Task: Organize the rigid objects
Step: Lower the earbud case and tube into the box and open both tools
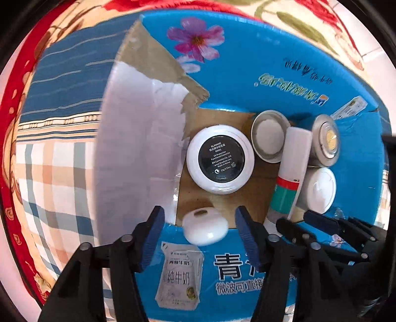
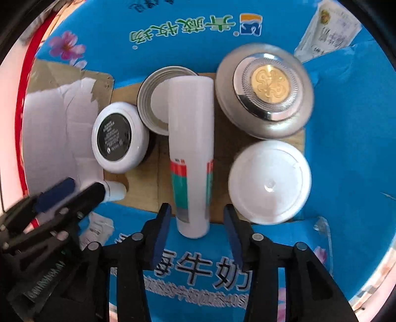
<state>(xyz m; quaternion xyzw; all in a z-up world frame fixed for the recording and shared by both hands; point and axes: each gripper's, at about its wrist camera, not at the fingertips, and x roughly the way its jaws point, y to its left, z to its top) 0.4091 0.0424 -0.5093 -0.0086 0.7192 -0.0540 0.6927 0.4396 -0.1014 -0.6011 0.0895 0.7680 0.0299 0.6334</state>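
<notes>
Both grippers hover over an open blue milk carton box (image 1: 272, 81) holding cosmetics. My left gripper (image 1: 200, 223) is open, its jaws either side of a small white oval case (image 1: 205, 229) that lies free at the box's near edge. My right gripper (image 2: 198, 220) is open around the base of a white tube with red and teal bands (image 2: 191, 153), which lies on the box floor. The tube also shows in the left wrist view (image 1: 290, 171). Around it lie a white compact with a black label (image 1: 220, 158), an open silver tin (image 1: 268, 136), a silver jar with a gold lid (image 2: 264, 91) and a white round lid (image 2: 269, 182).
The box's flaps (image 1: 138, 138) stand open, the left one white inside with torn brown cardboard. The box sits on a checked and striped bedsheet (image 1: 54, 161) with a red floral blanket (image 1: 309, 22) behind. Each gripper shows at the other view's edge.
</notes>
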